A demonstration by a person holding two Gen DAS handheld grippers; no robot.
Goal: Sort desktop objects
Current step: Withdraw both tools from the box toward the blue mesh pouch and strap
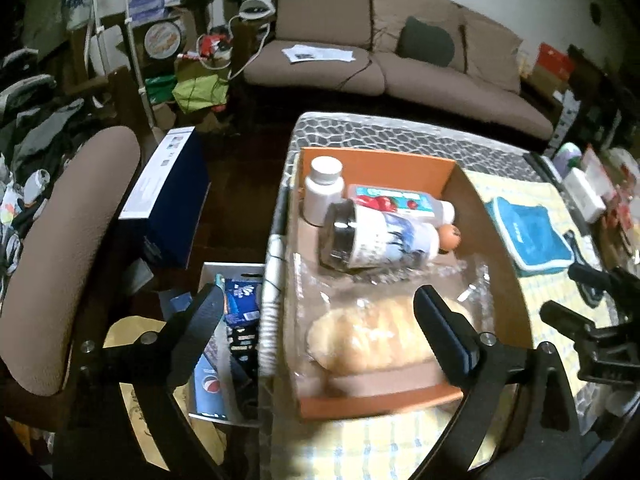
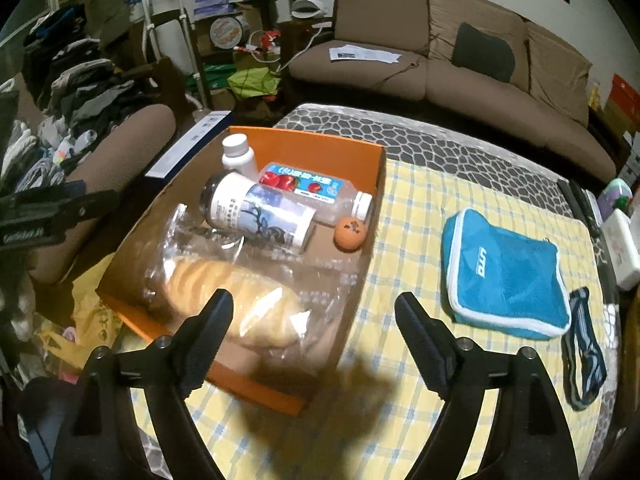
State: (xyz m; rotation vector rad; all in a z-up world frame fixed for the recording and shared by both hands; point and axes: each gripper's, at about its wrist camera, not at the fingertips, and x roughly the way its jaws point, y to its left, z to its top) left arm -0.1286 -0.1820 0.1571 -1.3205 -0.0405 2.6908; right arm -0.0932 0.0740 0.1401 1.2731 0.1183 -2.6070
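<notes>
An orange cardboard box (image 2: 316,145) (image 1: 380,164) sits on the table. It holds a white pill bottle (image 2: 239,156) (image 1: 323,190), a large labelled jar lying on its side (image 2: 260,210) (image 1: 376,240), a clear bottle with a cherry label (image 2: 312,192) (image 1: 396,200), an orange ball (image 2: 350,234) (image 1: 451,236) and bagged bread (image 2: 236,300) (image 1: 372,336). A blue pouch (image 2: 504,276) (image 1: 528,236) lies on the yellow checked cloth (image 2: 408,240). My left gripper (image 1: 316,332) is open above the box's near left edge. My right gripper (image 2: 314,340) is open above the box's near right corner.
A dark strap (image 2: 584,352) lies right of the pouch. White boxes (image 2: 622,248) stand at the table's right edge. A brown chair arm (image 1: 68,248), a blue carton (image 1: 172,196) and a floor box of packets (image 1: 232,340) are left of the table. A brown sofa (image 2: 460,64) stands behind.
</notes>
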